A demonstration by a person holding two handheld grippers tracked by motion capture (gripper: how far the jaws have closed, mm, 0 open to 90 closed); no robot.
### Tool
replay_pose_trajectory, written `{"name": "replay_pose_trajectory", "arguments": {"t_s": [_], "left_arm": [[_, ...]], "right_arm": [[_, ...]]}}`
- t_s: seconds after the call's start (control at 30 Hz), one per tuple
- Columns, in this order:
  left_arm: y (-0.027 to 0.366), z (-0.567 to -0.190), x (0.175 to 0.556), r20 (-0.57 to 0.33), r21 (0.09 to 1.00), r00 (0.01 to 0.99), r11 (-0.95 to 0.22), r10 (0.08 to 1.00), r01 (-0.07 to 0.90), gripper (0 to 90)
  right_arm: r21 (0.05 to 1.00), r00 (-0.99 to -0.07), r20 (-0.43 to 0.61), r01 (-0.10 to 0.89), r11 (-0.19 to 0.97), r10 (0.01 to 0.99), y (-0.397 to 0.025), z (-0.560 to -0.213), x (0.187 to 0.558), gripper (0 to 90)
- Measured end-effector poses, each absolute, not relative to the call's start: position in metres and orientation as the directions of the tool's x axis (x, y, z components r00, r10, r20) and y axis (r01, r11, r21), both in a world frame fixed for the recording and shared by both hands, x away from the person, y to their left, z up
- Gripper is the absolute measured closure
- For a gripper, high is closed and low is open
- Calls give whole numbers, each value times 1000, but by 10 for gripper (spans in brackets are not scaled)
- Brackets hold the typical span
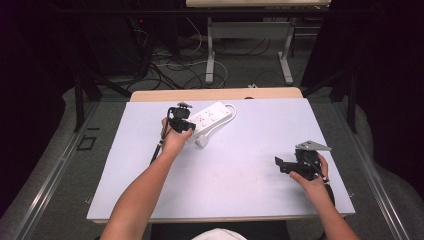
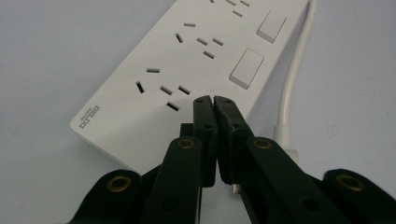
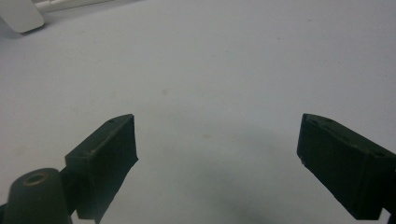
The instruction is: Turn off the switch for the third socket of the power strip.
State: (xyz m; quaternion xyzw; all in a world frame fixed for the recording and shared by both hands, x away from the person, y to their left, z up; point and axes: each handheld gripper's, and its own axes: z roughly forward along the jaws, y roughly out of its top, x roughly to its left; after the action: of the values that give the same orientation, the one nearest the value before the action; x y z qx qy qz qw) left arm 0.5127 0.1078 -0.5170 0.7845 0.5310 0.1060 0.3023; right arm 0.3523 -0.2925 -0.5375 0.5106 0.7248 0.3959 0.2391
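A lab-like recording room: black curtains (image 1: 385, 75) flank the pale worktop (image 1: 250, 165), with loose cables (image 1: 175, 65) on the far floor (image 1: 250, 65).

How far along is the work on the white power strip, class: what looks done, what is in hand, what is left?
Done: the left gripper has its jaws closed, tips over the power strip near its end socket. In hand: nothing is held; no plug sits in any socket and the switches look untouched. Left: whatever acts on the strip itself. The right gripper waits open above bare table.
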Motion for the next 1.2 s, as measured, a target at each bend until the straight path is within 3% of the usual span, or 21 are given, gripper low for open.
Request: {"name": "replay_pose_trajectory", "arguments": {"t_s": [1.03,1.2], "left_arm": [[111,-523,516,-160,575,399,-243,903,781,899],[116,-525,516,-201,576,381,-206,902,791,896]], "right_arm": [[817,-367,57,551,168,928,-294,-538,352,114],[818,-363,62,552,161,930,-294,-538,353,114]]}}
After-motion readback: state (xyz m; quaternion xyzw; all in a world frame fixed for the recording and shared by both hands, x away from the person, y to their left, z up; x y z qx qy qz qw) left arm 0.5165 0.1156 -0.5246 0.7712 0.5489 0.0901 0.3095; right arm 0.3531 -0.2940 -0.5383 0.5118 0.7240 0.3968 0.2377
